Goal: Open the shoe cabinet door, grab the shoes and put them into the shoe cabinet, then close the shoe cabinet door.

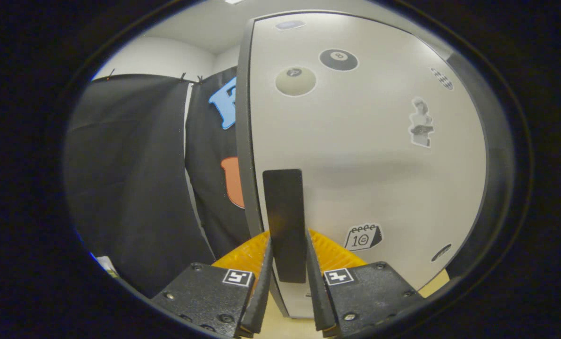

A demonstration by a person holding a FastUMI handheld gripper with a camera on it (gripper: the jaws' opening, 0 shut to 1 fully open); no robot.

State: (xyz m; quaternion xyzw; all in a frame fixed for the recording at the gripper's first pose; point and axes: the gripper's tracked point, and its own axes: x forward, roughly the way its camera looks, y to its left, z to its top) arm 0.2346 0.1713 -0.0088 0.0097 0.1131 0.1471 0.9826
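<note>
My gripper [287,270] clamps black handle [285,221], both fingers pressing its sides. Handle sits at left edge of white cabinet door [369,165], directly ahead. I judge door rigid, light, handle smooth: keep grip firm, low on handle.

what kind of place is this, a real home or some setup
Likely a staged booth, not a home: black cloth hangs as walls beside a white cabinet door with stickers. The gripper clamps its black handle.
</note>
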